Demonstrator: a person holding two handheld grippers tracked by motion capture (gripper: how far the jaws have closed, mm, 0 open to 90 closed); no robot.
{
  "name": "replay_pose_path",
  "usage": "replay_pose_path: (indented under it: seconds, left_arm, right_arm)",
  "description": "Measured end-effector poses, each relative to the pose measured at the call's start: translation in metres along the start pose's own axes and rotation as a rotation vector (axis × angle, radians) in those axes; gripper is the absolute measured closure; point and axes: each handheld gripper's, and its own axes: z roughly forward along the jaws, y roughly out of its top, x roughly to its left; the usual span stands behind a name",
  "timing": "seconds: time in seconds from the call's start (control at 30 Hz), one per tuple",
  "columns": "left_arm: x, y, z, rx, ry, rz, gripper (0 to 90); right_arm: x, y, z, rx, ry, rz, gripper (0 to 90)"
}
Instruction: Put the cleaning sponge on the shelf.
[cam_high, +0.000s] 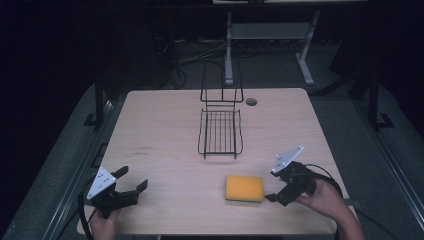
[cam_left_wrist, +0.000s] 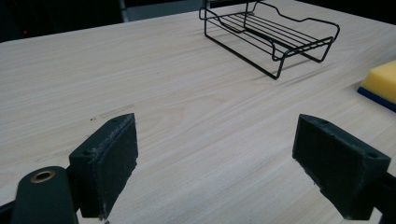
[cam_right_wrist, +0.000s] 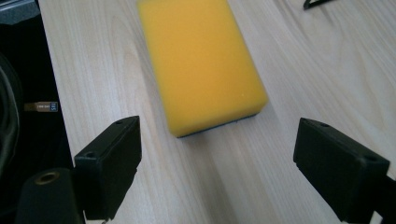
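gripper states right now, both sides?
Left gripper: open, holding nothing, over bare table.
Right gripper: open, holding nothing, aimed at the yellow sponge, not touching it.

High view looks down and forward over the whole table (cam_high: 165, 115) from the near side. Left gripper view sits low at the near-left corner, facing the far-right wire rack (cam_left_wrist: 271, 39). Right gripper view is close above the sponge (cam_right_wrist: 201, 60), which all three views share.

There is 1 yellow sponge block with a blue bottom (cam_high: 244, 188). There is 1 black wire rack (cam_high: 220, 131). There is 1 pale wooden table (cam_high: 160, 125). There are 2 black grippers, the left gripper (cam_high: 134, 180) and the right gripper (cam_high: 274, 190).
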Motion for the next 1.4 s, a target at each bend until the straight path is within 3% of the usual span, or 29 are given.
replay_pose_path:
  seconds: [0.67,1.4]
  left_arm:
    - [-0.001,0.001,0.0,0.004,0.0,0.009,13.4]
    - [-0.001,0.001,0.0,0.003,-0.005,0.009,13.4]
  right_arm:
    - [-0.003,0.029,0.022,0.027,0.056,-0.077,14.8]
    - [-0.004,0.047,0.042,0.07,0.098,-0.105,14.7]
